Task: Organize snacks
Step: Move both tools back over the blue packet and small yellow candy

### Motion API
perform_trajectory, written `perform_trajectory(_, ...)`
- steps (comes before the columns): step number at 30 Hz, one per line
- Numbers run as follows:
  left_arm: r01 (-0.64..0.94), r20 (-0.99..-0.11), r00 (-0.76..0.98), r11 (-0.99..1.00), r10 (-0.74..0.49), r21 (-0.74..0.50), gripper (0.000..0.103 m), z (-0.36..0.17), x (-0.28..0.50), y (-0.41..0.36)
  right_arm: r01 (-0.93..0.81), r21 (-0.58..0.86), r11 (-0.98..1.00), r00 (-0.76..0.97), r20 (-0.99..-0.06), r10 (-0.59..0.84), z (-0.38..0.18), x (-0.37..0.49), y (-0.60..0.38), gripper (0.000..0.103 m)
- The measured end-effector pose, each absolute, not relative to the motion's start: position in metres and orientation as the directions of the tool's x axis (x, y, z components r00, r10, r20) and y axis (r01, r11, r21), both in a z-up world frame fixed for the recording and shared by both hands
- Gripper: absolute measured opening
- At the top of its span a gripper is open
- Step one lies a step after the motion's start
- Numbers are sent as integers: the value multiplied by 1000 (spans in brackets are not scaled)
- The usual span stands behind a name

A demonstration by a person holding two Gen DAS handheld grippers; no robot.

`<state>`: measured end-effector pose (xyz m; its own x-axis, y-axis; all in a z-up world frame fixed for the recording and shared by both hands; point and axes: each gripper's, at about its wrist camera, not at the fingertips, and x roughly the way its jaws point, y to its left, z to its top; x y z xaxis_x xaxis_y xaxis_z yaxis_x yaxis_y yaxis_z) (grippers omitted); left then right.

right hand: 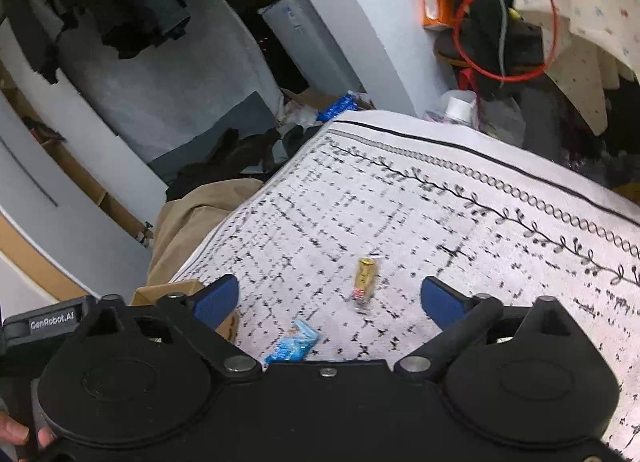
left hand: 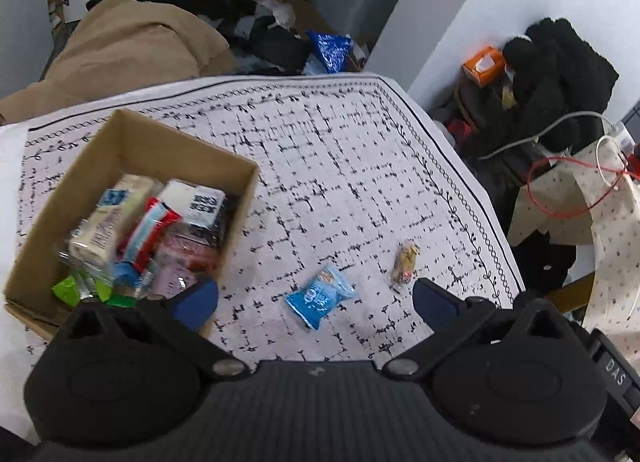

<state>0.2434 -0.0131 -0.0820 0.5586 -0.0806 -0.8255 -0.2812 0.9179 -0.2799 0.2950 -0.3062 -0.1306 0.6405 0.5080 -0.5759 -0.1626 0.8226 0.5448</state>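
A cardboard box (left hand: 240,166) sits on the left of the patterned tablecloth (left hand: 340,150) and holds several snack packets. A blue snack packet (left hand: 320,296) and a small yellow-brown wrapped snack (left hand: 406,264) lie loose on the cloth to its right. My left gripper (left hand: 316,302) is open and empty, raised above the cloth with the blue packet between its fingers in view. My right gripper (right hand: 332,300) is open and empty, above the cloth; the yellow snack (right hand: 365,276) and the blue packet (right hand: 294,346) lie between its fingers in view. A box corner (right hand: 168,290) shows at the left.
A tan coat (left hand: 132,46) and dark clothes lie beyond the table's far edge. An orange box (left hand: 482,64), black fleece (left hand: 560,74), red and white cables (left hand: 576,190) and a dotted cloth crowd the right side. The table edge (left hand: 472,182) runs close on the right.
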Motion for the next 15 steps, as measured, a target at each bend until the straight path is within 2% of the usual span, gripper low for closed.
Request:
perform_trajectory(5,-237,-833,543,933,-102,-269,103,-97,252,-28,-137,555,820,632,-589,504,-142,302,-310,86)
perform_trajectory(13,-206,-862,491,945,-126,-255,101,-129,269,-41,-128,574,809,600,-605,524,-162,314,-304,71)
perform_trajectory(15,-210,-866,484,945,-121,-249,100,-136,273,-42,-126,575,808,593,-609,526,-167,317,-302,71)
